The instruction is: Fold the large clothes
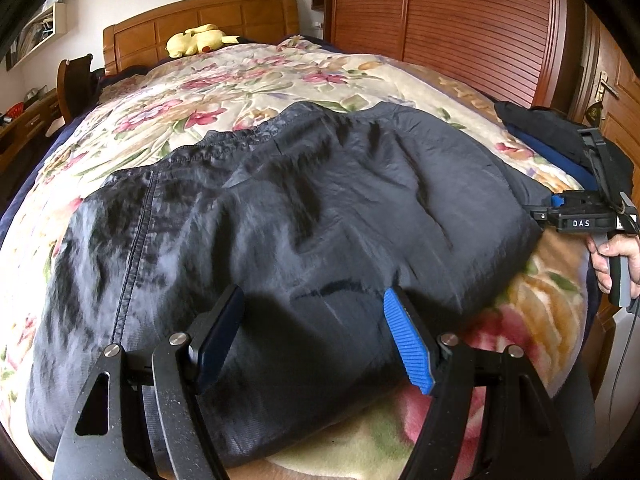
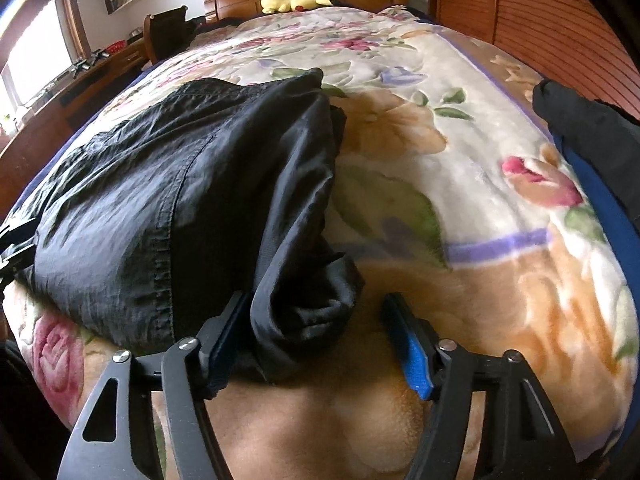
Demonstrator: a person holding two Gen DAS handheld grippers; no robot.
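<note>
One dark, crinkly garment (image 1: 280, 216) of thin, shiny woven cloth lay across the near half of a bed, on a plush floral blanket (image 1: 224, 92) printed with pink, peach and green blooms on cream. A stitched seam ran down its left part, and a gathered, elastic-looking edge lay at about eleven o'clock. In the right wrist view the garment (image 2: 180, 200) filled the left half, with a bunched fold hanging toward six o'clock.

The left gripper (image 1: 316, 334) stood spread above the cloth, its ribbed blue pad clear of the fabric. The right gripper (image 2: 316, 340) was also spread; the bunched fold sat between its fingers, against the left one and apart from the right pad. In the left view the right gripper (image 1: 576, 216) appeared at three o'clock, held by a hand (image 1: 612, 252), with white letters "DAS" on its body.

One yellow plush toy (image 1: 196, 40) lay by the wooden panelled headboard (image 1: 224, 20) at twelve o'clock. One slatted wooden wardrobe (image 1: 460, 20) stood at one o'clock. A second dark pile (image 1: 548, 128), over something blue, sat at two o'clock.
</note>
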